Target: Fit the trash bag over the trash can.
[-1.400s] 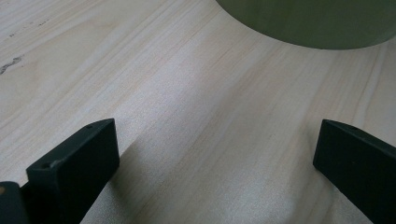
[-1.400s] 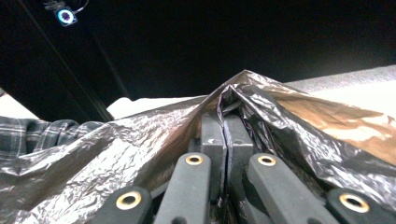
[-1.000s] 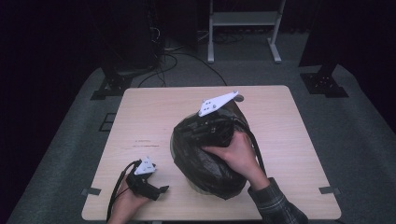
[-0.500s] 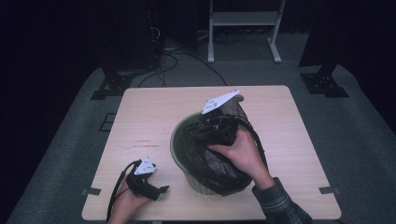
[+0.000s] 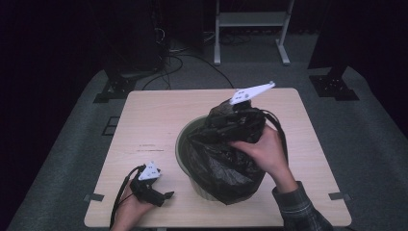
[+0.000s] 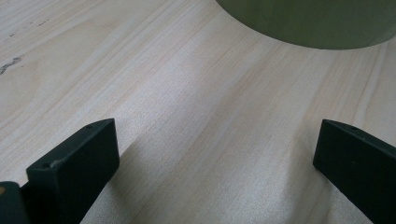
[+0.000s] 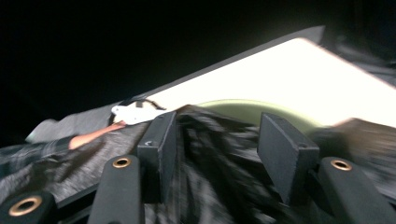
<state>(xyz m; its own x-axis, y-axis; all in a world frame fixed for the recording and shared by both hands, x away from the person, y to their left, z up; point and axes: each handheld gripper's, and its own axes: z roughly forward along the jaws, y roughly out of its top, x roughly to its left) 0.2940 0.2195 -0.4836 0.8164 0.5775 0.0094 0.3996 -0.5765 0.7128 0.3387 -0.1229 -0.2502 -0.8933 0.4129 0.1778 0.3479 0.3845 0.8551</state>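
right gripper (image 7: 215,154) was shoved into a wad of black trash bag (image 5: 226,159), jaws partly spread with crinkled plastic bunched between them. honestly couldn't tell from the blur whether it had a real pinch on it or was just buried in there. the bag was draped over and into the pale green bin (image 5: 185,144) sitting mid-table, a bit toward the person's right, and the gripper sat up on the far top edge of it, pointing down into the opening, grey plate sticking out the back.

left gripper (image 5: 151,190) was way off by the near-left corner of the wooden table (image 5: 154,110), jaws wide apart, nothing in them, aimed along the tabletop at the bin's wall (image 6: 308,23). so the bin lay ahead of it and to its right.

right one was the one already on the bag, so i'd guess any liner tucking falls to it, with the left free to steady the bin.
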